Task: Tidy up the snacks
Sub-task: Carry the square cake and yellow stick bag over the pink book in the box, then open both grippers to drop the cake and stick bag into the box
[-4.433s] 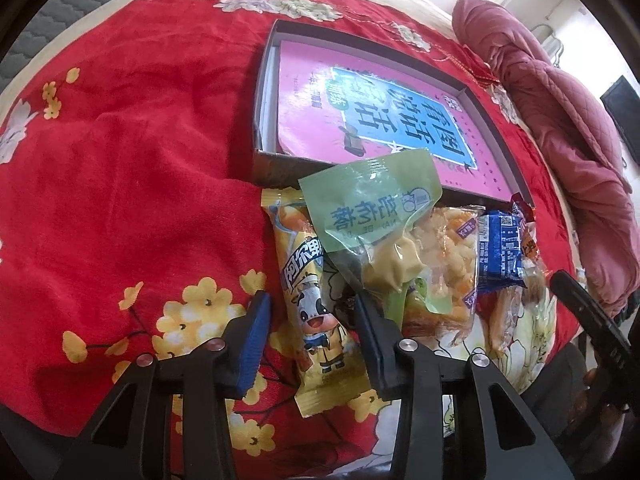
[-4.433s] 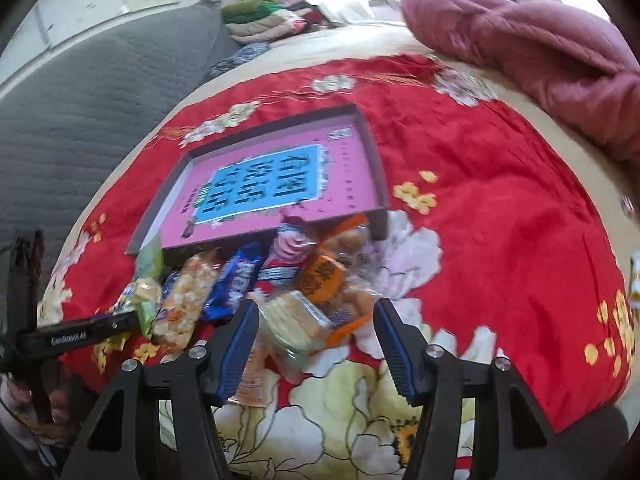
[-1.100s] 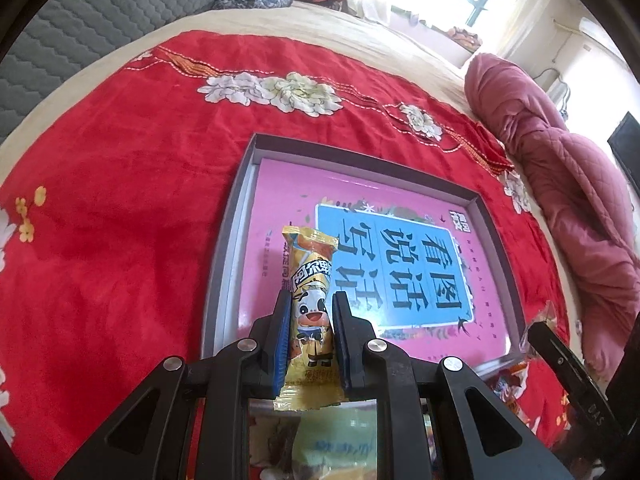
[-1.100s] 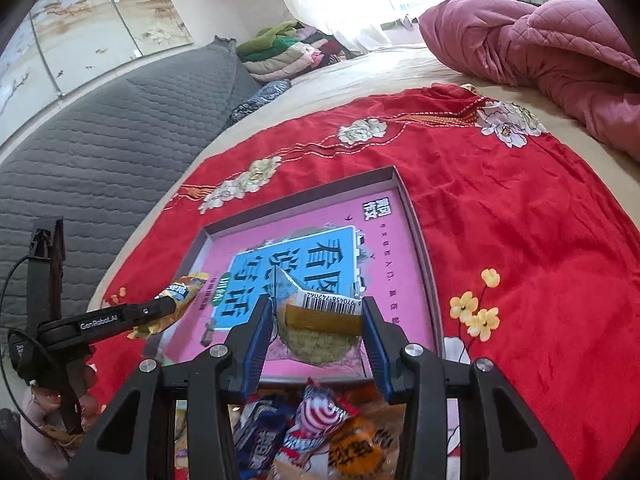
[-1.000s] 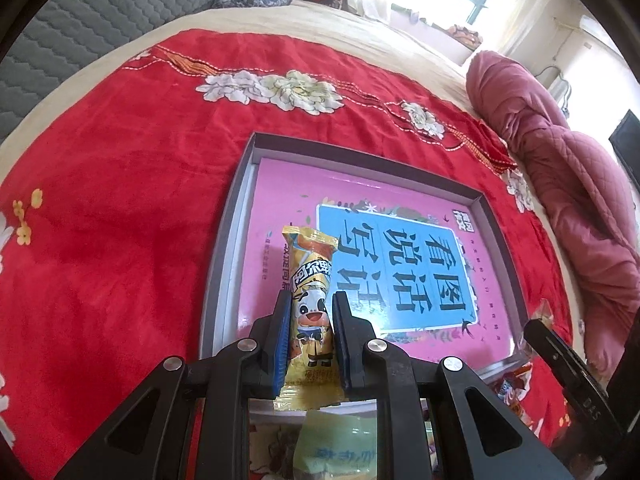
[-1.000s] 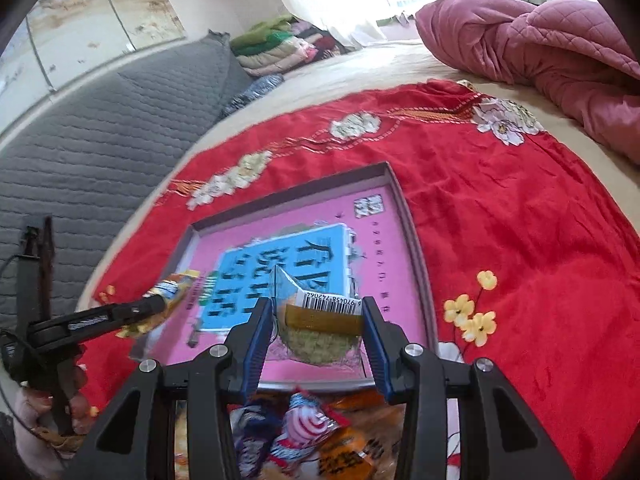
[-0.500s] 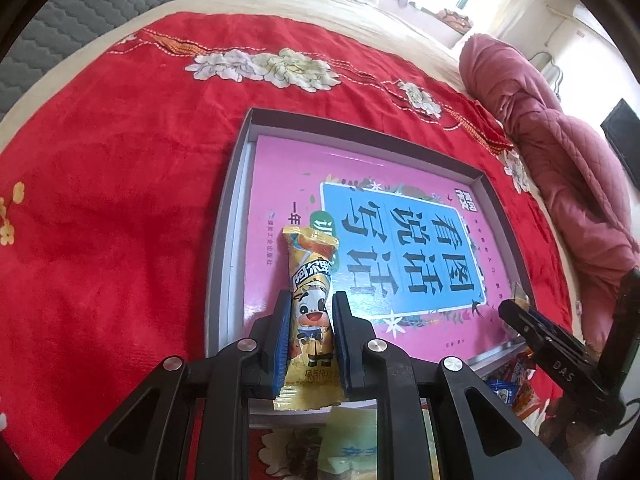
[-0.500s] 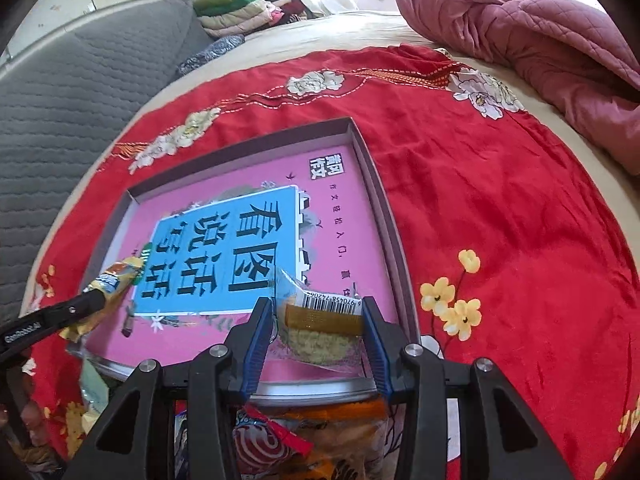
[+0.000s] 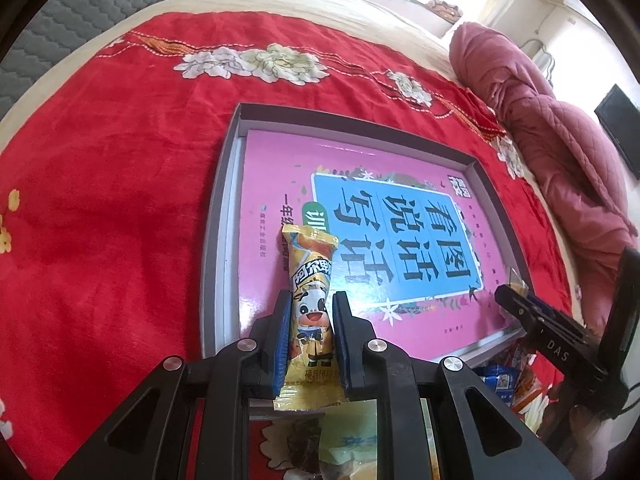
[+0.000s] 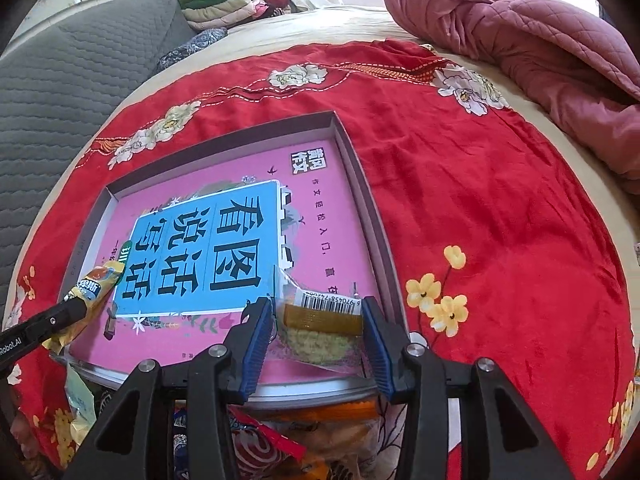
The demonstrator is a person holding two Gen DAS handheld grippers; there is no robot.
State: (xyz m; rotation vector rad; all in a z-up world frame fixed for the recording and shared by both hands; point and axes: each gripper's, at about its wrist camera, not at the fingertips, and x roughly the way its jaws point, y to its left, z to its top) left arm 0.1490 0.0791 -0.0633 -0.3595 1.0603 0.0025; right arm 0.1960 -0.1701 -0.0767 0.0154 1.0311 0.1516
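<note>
My left gripper (image 9: 309, 304) is shut on a yellow cow-print snack bar (image 9: 310, 280), held over the near left corner of a shallow grey box (image 9: 214, 216) lined with a pink and blue book cover (image 9: 400, 240). My right gripper (image 10: 318, 312) is shut on a clear packet with a barcode and a pale round cake (image 10: 320, 320), held over the box's near right corner (image 10: 372, 208). The left gripper with its yellow bar (image 10: 94, 280) shows at the left in the right wrist view. The right gripper (image 9: 532, 312) shows at the right in the left wrist view.
The box lies on a red flowered cloth (image 9: 100, 200) spread over a bed. Several loose snack packets (image 10: 260, 444) lie on the cloth just in front of the box's near edge. A pink quilt (image 10: 520, 24) is bunched at the far right, and a grey padded headboard (image 10: 60, 72) is at the left.
Both grippers have moved forward and lower over the near end of the box, each still holding its snack. Earlier, both were open over the snack pile.
</note>
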